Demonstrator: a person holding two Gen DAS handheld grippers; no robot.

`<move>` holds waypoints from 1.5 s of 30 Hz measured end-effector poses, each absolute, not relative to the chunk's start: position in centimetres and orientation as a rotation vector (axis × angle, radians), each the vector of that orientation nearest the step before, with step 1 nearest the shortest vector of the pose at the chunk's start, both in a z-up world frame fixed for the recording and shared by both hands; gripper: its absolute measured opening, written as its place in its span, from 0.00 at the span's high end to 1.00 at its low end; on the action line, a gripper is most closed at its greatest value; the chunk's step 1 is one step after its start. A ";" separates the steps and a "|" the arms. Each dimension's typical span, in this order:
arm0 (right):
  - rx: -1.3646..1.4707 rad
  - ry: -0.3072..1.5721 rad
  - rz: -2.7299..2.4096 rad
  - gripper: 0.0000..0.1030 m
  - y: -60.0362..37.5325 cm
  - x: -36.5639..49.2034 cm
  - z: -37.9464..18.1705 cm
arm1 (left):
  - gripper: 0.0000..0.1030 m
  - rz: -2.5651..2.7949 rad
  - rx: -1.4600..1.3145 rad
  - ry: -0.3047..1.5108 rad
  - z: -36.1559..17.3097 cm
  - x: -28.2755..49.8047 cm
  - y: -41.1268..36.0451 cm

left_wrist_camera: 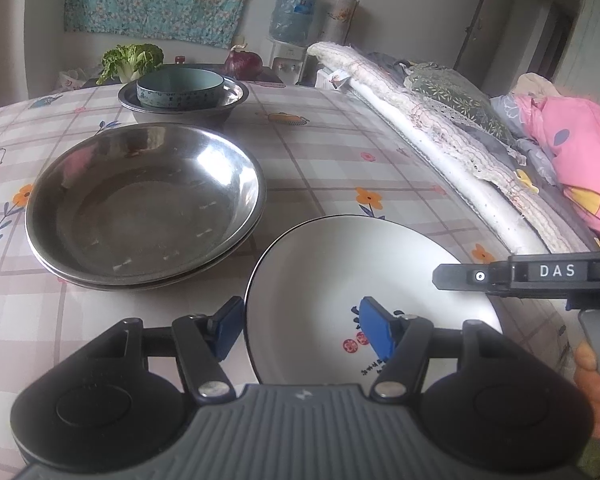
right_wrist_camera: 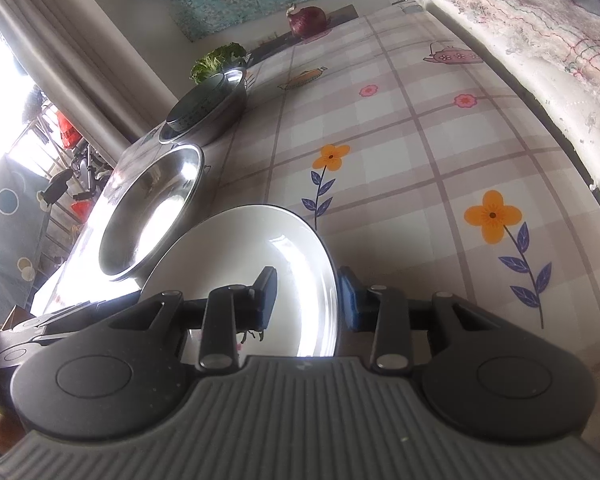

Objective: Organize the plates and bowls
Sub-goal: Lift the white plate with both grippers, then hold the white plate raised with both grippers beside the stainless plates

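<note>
r claw [right_wrist_camera: 309, 300] clamps plate [right_wrist_camera: 260, 248] rim (l open)

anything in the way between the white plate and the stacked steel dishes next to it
Nothing visible. The white plate, with both grippers straddling its rim, sits just right of the stacked steel dishes in the left wrist view, with only bare tablecloth between them. The teal bowl sits well beyond, inside another steel basin.

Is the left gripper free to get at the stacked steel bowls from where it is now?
Probably yes. The left gripper straddles the white plate's rim, its fingers apart, not clamped. The steel bowls sit just beyond to the left, with bare tablecloth between.
</note>
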State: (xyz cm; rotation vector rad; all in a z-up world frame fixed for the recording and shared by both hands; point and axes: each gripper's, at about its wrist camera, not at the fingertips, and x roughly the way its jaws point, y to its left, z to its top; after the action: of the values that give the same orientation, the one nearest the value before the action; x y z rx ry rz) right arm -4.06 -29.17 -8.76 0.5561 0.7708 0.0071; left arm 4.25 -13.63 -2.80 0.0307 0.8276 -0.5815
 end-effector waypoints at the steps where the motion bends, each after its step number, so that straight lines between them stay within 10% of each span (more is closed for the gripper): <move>1: 0.551 0.767 0.001 0.68 -29.2 -4.3 -8.7 | 0.38 -0.572 0.043 0.829 -2.9 4.3 -13.7; 16: 0.470 0.816 0.003 0.71 -27.3 -6.6 -9.1 | 0.64 -0.541 0.036 0.881 -3.8 4.6 -13.4; 45: 0.380 0.740 -0.076 0.76 -27.2 -5.0 -9.4 | 0.63 -0.539 0.098 0.868 -3.8 5.0 -14.9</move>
State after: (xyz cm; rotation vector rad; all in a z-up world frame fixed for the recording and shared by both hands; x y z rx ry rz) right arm -5.04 -27.21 -9.39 0.3799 0.7398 -0.0763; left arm 4.95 -14.93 -3.82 0.0982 0.8683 -0.5388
